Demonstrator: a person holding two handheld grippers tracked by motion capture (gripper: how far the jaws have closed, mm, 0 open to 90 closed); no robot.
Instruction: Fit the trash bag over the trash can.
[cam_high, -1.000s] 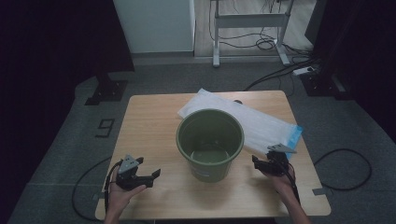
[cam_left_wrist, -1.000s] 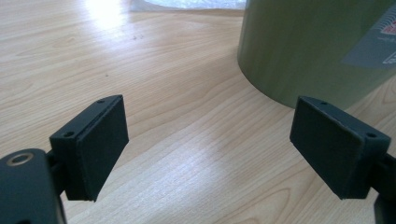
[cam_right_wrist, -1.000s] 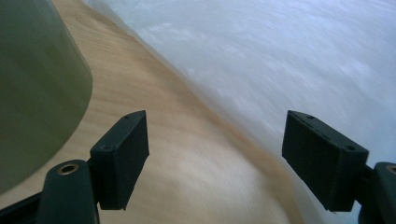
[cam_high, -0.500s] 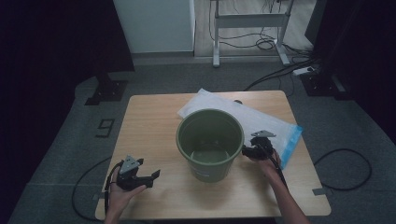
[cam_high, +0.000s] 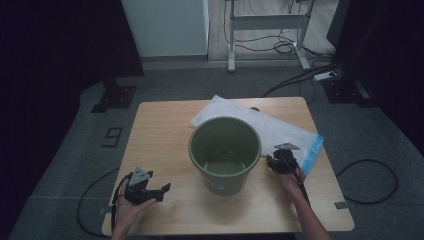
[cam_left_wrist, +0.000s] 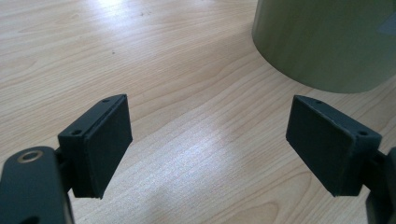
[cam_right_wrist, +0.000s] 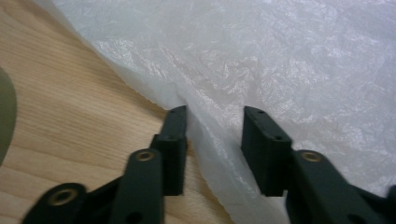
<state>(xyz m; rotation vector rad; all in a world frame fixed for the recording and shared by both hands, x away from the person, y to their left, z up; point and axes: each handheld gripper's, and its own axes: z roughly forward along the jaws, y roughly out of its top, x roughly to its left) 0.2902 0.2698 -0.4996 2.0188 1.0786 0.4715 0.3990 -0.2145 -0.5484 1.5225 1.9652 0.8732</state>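
Observation:
A green bucket (cam_high: 222, 180) stands upright mid-table, showing nothing inside. Behind it and to its right lies a flat white plastic bag (cam_high: 280, 127) with a blue end. My right gripper (cam_high: 272, 162) sits just right of the bucket, at the bag's near edge. In the right gripper view the jaws are narrowly open (cam_right_wrist: 215, 121), standing astride the bag's (cam_right_wrist: 280, 56) crinkled edge without pinching it. My left gripper (cam_high: 162, 192) rests at the front left, wide open (cam_left_wrist: 208, 140) over bare wood and pointing at the bucket's wall (cam_left_wrist: 327, 42).
The wooden table (cam_high: 160, 135) has free room on its left half and along the front. A desk frame and cables (cam_high: 280, 45) stand on the grey floor beyond the far edge. A cable (cam_high: 370, 180) loops on the floor at the right.
My right gripper has moved up and to the left, from the table's right front to the bag's edge beside the bucket. The left gripper has stayed put.

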